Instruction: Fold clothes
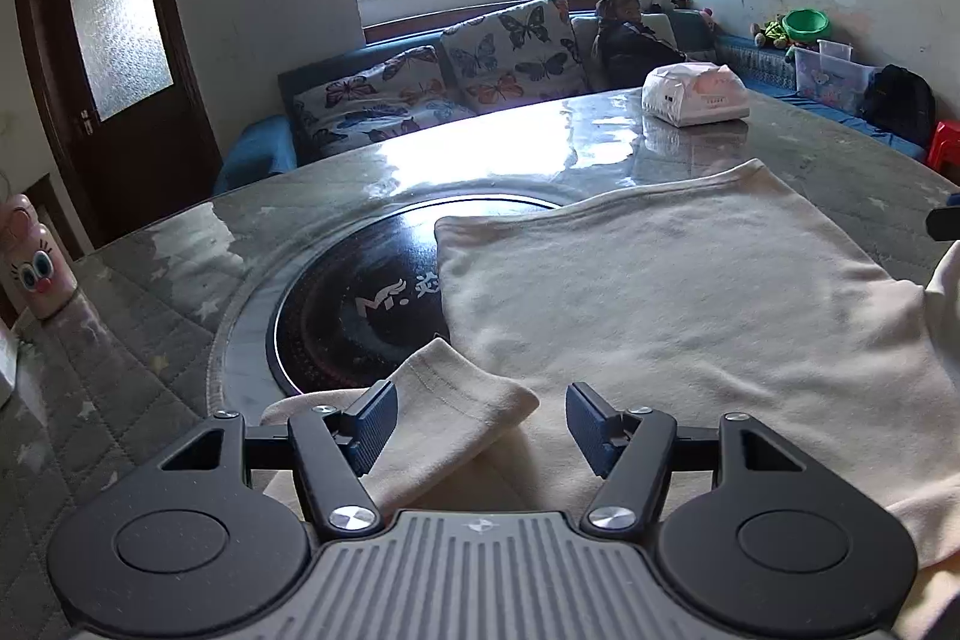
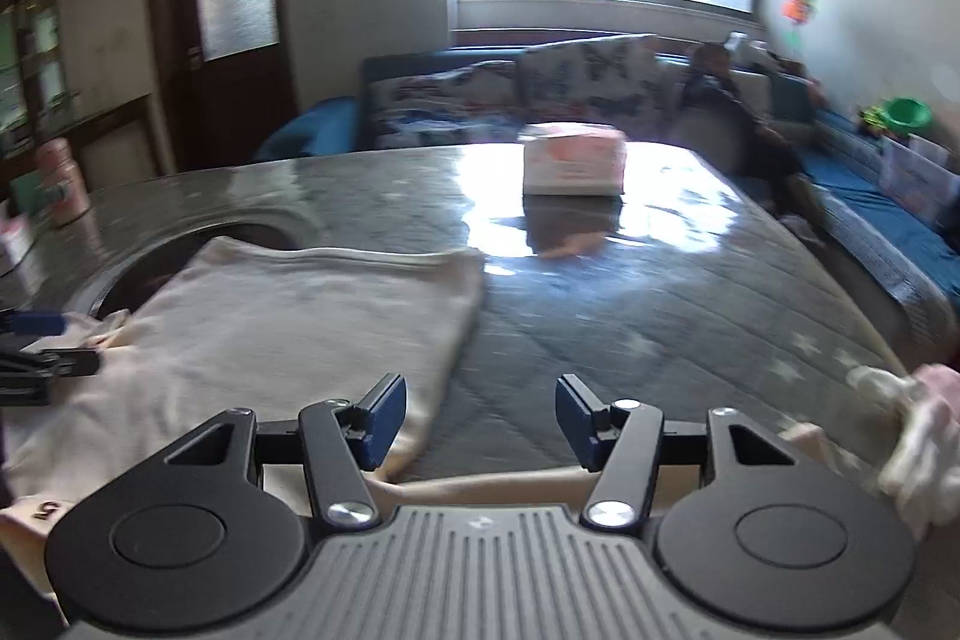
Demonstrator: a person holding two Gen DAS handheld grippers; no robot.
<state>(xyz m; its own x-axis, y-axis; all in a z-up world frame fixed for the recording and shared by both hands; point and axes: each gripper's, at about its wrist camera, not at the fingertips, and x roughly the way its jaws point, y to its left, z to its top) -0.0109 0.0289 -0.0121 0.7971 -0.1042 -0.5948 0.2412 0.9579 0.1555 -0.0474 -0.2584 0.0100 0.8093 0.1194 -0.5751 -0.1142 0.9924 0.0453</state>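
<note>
Hovering over the cream shirt point(image 1: 690, 316) on the table point(image 1: 180, 268), left gripper point(image 1: 480, 418) and right gripper point(image 2: 480, 415) gape wide, both w/ nothing held.

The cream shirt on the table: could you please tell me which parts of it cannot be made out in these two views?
- Cream shirt, near end: in the left wrist view, the left tool covers it.
- Right sleeve: in the right wrist view, motion blur smears it and the frame edge cuts it off.
- Small label: right wrist view, too blurred to read reliably.
- Collar: seen in neither view.
</note>
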